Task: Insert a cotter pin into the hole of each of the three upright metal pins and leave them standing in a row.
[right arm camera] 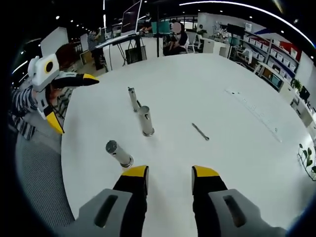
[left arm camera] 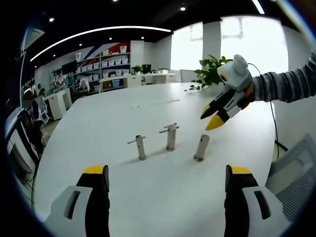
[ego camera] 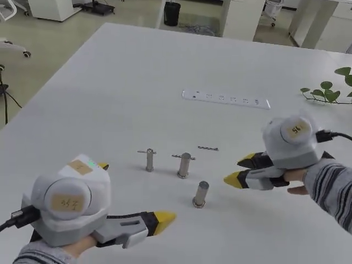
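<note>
Three upright metal pins stand on the white table (ego camera: 110,99). The left pin (ego camera: 149,159) and the middle pin (ego camera: 184,164) each carry a cotter pin through the top. The nearer right pin (ego camera: 201,194) has none and stands slightly forward of the other two. A loose cotter pin (ego camera: 208,148) lies flat behind them, also seen as the loose cotter pin (right arm camera: 200,131). My left gripper (ego camera: 133,191) is open, low at the front left, facing the pins (left arm camera: 171,137). My right gripper (ego camera: 237,170) is open, empty, just right of the bare pin (right arm camera: 118,154).
A white power strip (ego camera: 225,99) lies further back on the table. A green plant (ego camera: 330,91) sits at the right edge. The table's left edge runs diagonally; office floor and furniture lie beyond it.
</note>
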Available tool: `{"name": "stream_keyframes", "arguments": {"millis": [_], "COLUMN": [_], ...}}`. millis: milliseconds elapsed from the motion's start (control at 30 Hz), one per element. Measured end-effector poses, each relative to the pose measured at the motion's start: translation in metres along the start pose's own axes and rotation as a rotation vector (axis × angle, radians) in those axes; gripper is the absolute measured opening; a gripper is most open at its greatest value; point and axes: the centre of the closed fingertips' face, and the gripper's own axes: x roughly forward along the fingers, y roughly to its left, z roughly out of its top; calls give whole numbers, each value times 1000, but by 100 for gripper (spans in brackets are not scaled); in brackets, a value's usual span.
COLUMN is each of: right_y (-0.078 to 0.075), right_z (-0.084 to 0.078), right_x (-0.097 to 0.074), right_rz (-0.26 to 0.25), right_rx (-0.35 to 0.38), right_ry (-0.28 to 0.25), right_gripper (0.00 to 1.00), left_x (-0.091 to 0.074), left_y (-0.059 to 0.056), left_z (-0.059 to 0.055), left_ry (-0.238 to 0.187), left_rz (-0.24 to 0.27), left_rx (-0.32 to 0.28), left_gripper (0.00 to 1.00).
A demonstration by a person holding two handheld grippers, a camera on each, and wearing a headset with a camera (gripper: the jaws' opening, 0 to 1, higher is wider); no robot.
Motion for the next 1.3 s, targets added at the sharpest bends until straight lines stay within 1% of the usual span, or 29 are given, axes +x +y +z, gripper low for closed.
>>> {"name": "stream_keyframes", "arguments": {"millis": [133,200,267,367,533,633,800,1067,1200,1300], "right_y": [-4,-7,-8,-12,-19,-26,-33,-56,-61,-62], "right_z": [9,13,18,22,23,21,19,24,25,25], "right_x": [8,11,15,21,34,42,51,67,73,77], "right_rz": [23,35,52,71,99,108,122,109,111,118], "right_rx": [-64,-102,-134,-184,-234,-253,-270,-300,-311,-325], "right_ry": [34,60,67,96,139,161,184,203,211,220], "right_gripper": [32,32,32,32,30,30,28,23,22,20], "left_x": [1,4,5,6,8,10,11,13,12,11], "left_y": [3,6,7,9,11,12,11,8,9,7], "left_z": [1,-3,-4,-5,-5,-6,-6,-9,-11,-13], "left_ry": [-7,3,5,2,-3,2,3,12,10,12], "left_rz": [3,9,13,16,20,25,19,8,17,15], "left_rx": [-8,-15,-23,-33,-42,-35,-31,-38,-46,-42], "left_gripper": [97,97,97,96,95,94,92,91,90,89]}}
